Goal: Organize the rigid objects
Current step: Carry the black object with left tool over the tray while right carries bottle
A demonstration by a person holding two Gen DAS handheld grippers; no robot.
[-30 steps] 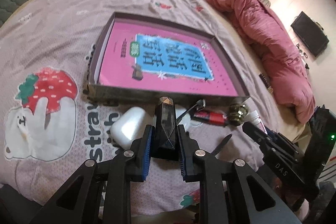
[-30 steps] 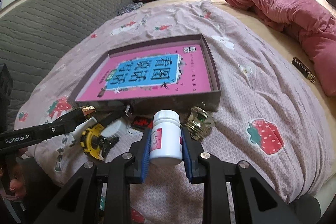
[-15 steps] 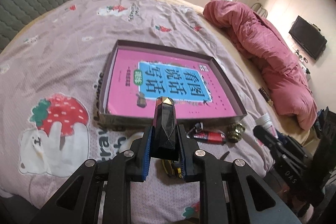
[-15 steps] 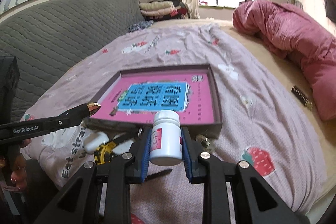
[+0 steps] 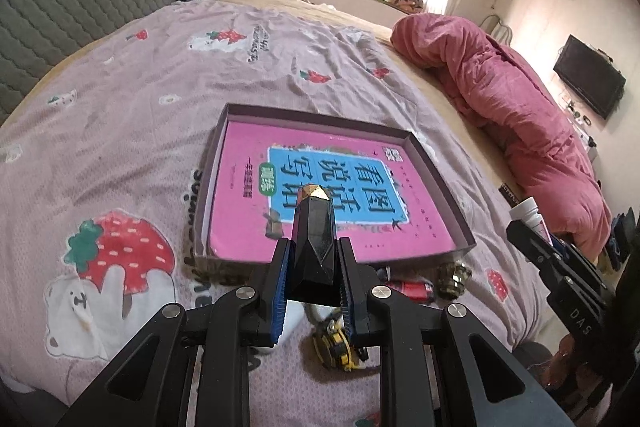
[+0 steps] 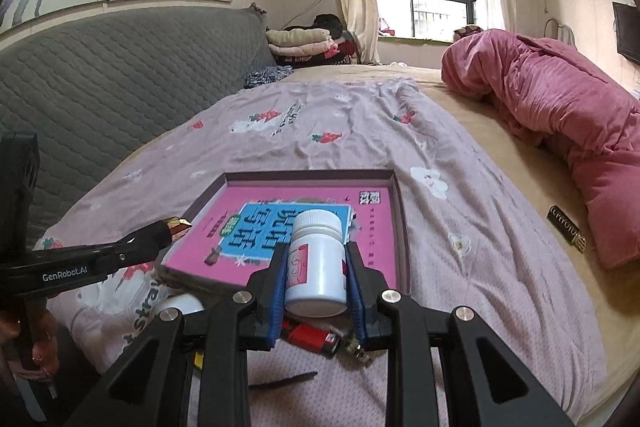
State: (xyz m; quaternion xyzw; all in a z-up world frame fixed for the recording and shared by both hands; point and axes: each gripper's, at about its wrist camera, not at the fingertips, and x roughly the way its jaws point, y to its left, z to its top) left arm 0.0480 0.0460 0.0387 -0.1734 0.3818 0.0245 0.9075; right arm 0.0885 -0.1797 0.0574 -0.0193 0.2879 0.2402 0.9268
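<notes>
In the left wrist view, our left gripper pinches a faceted black case with a gold tip, its blue pads pressed on both flanks, holding it in the air above the near wall of the shallow dark cardboard box that sits on the mauve strawberry-print bedspread. The box holds only a pink book with a blue title panel, lying flat and filling most of its floor. Near the box, on the spread, lie a red lighter, a small brass-coloured knob just to its right, and a yellow-and-black tape measure partly hidden under the fingers. At far right the right gripper shows with its bottle.

In the right wrist view, our right gripper clamps a white plastic pill bottle with a screw cap by its body, cap pointing away, over the box's near right corner. A small white rounded case rests on the spread at the left.

We judge this the carrying step: both pieces are lifted and headed for the box. The next move calls for bringing each one forward over the near wall, lowering it onto the book, then spreading the fingers.
</notes>
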